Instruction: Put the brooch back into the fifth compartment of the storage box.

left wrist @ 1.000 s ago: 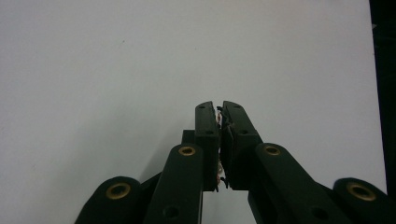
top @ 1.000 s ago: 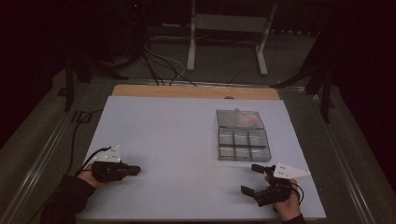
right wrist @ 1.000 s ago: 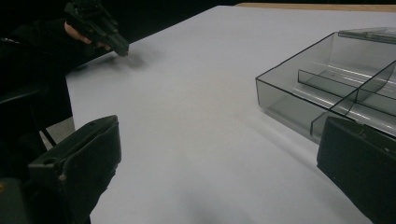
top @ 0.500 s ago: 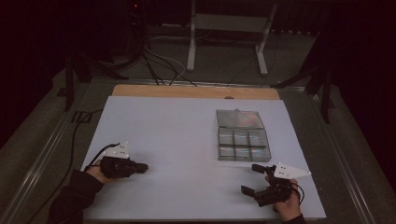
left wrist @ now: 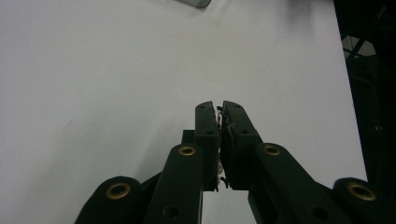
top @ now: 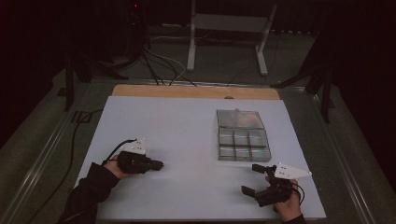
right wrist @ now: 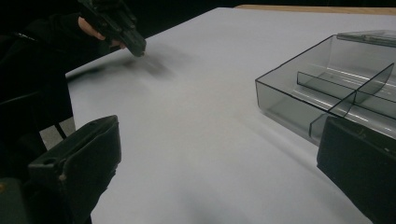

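A clear plastic compartment box lies at the right of the white table top, with its lid folded back behind it. My left gripper rests low over the near left of the table, jaws pressed together with nothing seen between them. My right gripper sits near the front edge, just in front of the box, with its jaws spread wide and empty. The box's near corner and its dividers stand close ahead of the right jaw. The left gripper also appears farther off in the right gripper view.
A wooden strip edges the table's far side. Cables and a metal stand are on the dark floor behind. A cable runs along the left side of the table. Bare white surface lies between the two grippers.
My left gripper has slid to the right and slightly farther from the front edge, still shut. The right gripper and the box have stayed where they were.
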{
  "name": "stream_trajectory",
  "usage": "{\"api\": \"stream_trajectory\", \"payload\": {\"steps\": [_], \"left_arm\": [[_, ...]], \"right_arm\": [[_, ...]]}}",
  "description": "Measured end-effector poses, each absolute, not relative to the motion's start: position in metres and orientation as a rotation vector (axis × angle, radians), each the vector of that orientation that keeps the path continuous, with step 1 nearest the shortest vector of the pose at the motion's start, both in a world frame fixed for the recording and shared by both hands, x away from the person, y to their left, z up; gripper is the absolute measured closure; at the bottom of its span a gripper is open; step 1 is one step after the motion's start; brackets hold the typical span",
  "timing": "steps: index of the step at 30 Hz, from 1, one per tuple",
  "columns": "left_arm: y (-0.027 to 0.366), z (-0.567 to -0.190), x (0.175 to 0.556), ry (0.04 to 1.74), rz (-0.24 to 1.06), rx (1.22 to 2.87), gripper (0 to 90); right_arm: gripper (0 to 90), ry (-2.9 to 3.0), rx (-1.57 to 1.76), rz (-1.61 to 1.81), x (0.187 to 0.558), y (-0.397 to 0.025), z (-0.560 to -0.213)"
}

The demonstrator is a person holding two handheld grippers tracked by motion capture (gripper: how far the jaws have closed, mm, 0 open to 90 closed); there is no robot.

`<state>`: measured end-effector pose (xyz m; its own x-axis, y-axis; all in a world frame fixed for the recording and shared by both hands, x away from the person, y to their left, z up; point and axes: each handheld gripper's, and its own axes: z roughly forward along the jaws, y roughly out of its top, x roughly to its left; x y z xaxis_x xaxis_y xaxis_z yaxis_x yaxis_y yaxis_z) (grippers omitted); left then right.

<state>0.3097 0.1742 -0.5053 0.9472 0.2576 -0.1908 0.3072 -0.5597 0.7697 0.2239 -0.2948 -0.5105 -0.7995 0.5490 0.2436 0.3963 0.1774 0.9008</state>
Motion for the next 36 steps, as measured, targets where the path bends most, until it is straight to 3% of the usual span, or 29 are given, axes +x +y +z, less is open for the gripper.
{"api": "stream_trajectory", "payload": {"steps": [36], "left_arm": [[0.066,-0.495,0.327,0.286,-0.155,2.125,87.6]], "right_arm": [[0.0,2.295,0.935,1.695,0.223,-0.296,-0.509]]}}
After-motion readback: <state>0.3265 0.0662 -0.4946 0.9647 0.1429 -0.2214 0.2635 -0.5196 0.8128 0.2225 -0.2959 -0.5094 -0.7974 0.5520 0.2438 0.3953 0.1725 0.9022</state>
